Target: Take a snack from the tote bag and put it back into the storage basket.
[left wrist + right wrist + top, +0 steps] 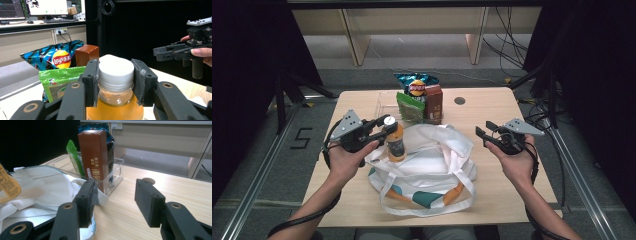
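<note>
The bottle (395, 141) of amber drink with a white cap stands upright left of the middle of the high view, over the left edge of the white tote bag (427, 165), and the left gripper (379, 130) grasps it at the neck. In the left gripper view the bottle (115, 82) sits at lower centre, its cap pinched between the two black pads (90, 82), which press on it from either side. The right gripper (482, 134) is at the right of the high view, held in the person's right hand (514, 162) above bare wood, well apart from the bottle; its jaws are released with nothing between them. In the right gripper view that gap frames the tabletop (155, 195). At the upper middle of the high view a clear plastic bin (384, 102) holds a blue chip bag (416, 82), a green packet (410, 107) and a brown carton (434, 102), all standing upright. The bag lies flat in the centre of the table, its straps (432, 210) trailing toward the lower edge.
</note>
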A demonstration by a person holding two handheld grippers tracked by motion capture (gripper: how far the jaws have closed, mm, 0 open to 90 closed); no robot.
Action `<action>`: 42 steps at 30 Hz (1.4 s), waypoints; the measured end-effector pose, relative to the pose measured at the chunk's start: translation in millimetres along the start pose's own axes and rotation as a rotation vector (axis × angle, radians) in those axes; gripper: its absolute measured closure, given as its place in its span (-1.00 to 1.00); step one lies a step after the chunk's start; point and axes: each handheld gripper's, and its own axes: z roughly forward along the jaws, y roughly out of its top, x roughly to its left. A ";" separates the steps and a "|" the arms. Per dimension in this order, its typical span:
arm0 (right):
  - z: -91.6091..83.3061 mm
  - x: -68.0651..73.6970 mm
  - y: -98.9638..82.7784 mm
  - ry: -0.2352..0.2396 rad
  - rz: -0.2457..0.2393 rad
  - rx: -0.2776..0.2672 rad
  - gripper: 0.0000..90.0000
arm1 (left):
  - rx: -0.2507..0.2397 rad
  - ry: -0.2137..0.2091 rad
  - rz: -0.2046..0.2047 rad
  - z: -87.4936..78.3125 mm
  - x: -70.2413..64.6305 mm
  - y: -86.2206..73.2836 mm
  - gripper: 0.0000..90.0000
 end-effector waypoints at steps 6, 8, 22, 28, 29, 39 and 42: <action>-1.5 0.4 0.4 0.004 0.013 0.014 0.14 | -0.005 -0.002 -0.003 -0.3 1.7 2.9 0.31; -1.0 0.7 0.4 0.009 0.017 0.002 0.15 | -0.005 -0.003 -0.002 -0.5 2.0 3.7 0.31; -0.7 -0.1 -0.2 0.000 0.002 0.000 0.15 | -0.022 0.006 0.006 -1.8 4.6 12.4 0.31; -0.6 0.9 -0.4 0.003 0.015 0.002 0.15 | -0.028 0.006 0.008 -0.7 6.3 15.8 0.31; -0.6 1.0 -0.5 0.003 0.016 0.002 0.15 | -0.029 0.005 0.009 -0.3 6.5 16.3 0.31; -0.9 -0.3 -1.4 -0.006 0.015 -0.002 0.14 | -0.038 0.002 0.010 0.8 7.7 22.9 0.31; -1.1 0.3 -1.6 -0.009 0.021 0.005 0.14 | -0.041 0.003 0.008 1.2 8.4 24.4 0.31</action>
